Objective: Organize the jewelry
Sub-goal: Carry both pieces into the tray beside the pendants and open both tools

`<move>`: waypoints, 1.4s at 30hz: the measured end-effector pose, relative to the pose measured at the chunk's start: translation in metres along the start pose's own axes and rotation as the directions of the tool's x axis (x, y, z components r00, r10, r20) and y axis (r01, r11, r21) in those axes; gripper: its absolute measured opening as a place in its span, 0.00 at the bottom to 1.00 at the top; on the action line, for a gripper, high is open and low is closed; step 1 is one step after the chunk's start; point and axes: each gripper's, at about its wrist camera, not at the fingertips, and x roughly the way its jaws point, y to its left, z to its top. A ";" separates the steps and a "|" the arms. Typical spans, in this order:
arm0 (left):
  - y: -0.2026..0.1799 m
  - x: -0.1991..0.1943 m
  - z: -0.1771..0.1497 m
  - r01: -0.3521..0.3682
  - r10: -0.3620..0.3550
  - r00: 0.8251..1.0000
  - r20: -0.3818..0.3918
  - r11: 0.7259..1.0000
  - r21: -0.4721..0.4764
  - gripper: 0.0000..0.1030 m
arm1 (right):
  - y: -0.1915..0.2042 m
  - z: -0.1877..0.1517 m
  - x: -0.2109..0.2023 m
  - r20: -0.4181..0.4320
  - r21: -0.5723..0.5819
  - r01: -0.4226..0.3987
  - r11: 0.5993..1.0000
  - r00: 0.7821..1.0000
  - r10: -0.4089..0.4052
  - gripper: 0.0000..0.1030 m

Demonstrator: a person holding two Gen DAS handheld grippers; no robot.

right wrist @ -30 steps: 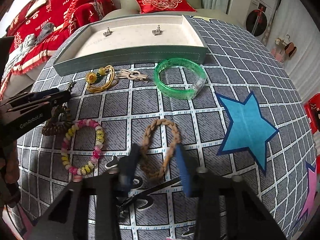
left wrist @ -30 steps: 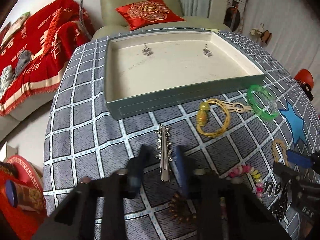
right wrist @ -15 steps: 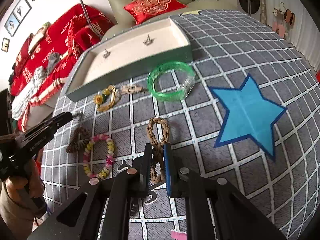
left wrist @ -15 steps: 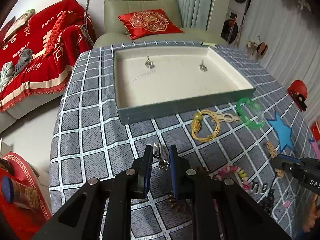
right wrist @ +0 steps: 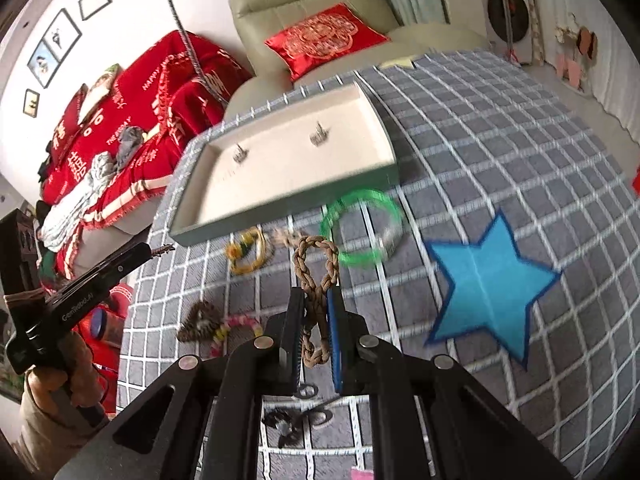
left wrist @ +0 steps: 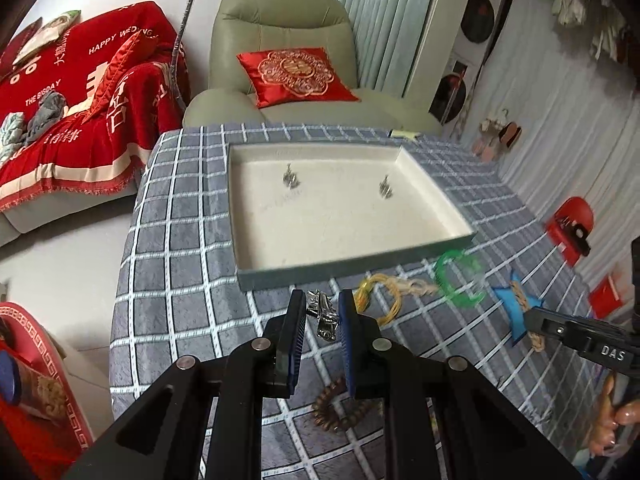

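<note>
With the left gripper pinching the spiky silver metal hair clip and the right gripper clamped on the brown braided rope bracelet, carry both level over the near wall of the shallow cream-lined grey tray (two small silver pieces already sit inside it) before letting go.

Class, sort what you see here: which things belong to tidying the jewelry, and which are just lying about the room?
Belongs to the job:
- tray
- silver hair clip in left tool
- braided bracelet in right tool
- green bangle
- yellow bracelet

Lying about:
- red cushion
- armchair
- red blanket

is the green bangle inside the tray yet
No, the green bangle lies on the checked cloth just outside the tray, whose floor holds only two small silver pieces.
</note>
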 end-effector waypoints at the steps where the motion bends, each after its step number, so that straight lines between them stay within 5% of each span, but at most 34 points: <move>1: -0.001 -0.002 0.004 0.006 -0.006 1.000 0.006 1.000 0.001 0.32 | 0.002 0.007 -0.002 0.002 -0.008 -0.010 1.000 1.000 0.010 0.12; 11: -0.005 -0.004 0.064 -0.002 0.000 0.996 0.091 1.000 0.021 0.32 | 0.017 0.079 -0.005 0.046 -0.102 -0.021 0.995 0.999 0.026 0.12; 21: -0.002 0.052 0.118 -0.060 0.058 0.995 0.078 0.998 0.016 0.32 | 0.028 0.150 0.054 0.010 -0.137 -0.031 0.990 0.999 0.033 0.12; 29: 0.007 0.111 0.133 -0.080 0.080 0.997 0.022 0.997 -0.023 0.32 | 0.013 0.174 0.121 -0.023 -0.099 -0.005 0.995 1.000 0.003 0.12; 42: -0.018 0.192 0.132 -0.102 0.106 0.989 -0.104 0.994 0.042 0.32 | -0.014 0.195 0.179 -0.040 -0.099 0.069 0.993 0.997 -0.073 0.12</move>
